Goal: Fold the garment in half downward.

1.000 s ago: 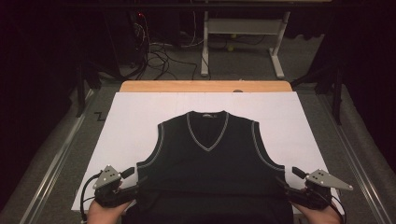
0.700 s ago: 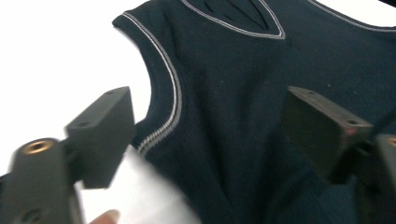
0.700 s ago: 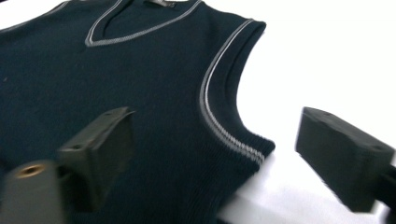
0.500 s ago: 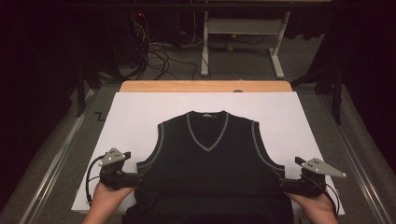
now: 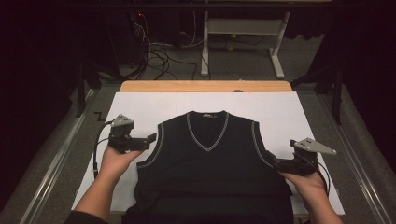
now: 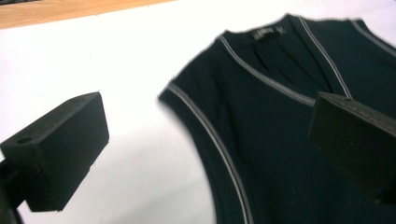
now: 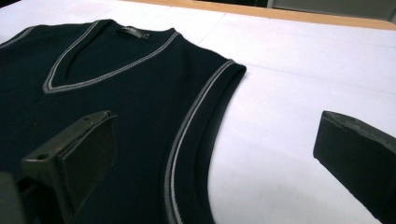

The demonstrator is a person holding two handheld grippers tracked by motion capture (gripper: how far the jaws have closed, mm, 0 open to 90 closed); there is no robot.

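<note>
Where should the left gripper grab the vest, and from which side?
Likely the trimmed armhole edge near the shoulder, coming in from the vest's outer side. The vest lies flat on the white sheet, and the left gripper, jaws open, already straddles that edge, so one jaw can slide under it.

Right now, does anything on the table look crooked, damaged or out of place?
Nothing stands out. The vest lies flat and straight on the white sheet, neck away from the person, hem hanging over the near edge. The left gripper and right gripper are open at its armholes.
</note>
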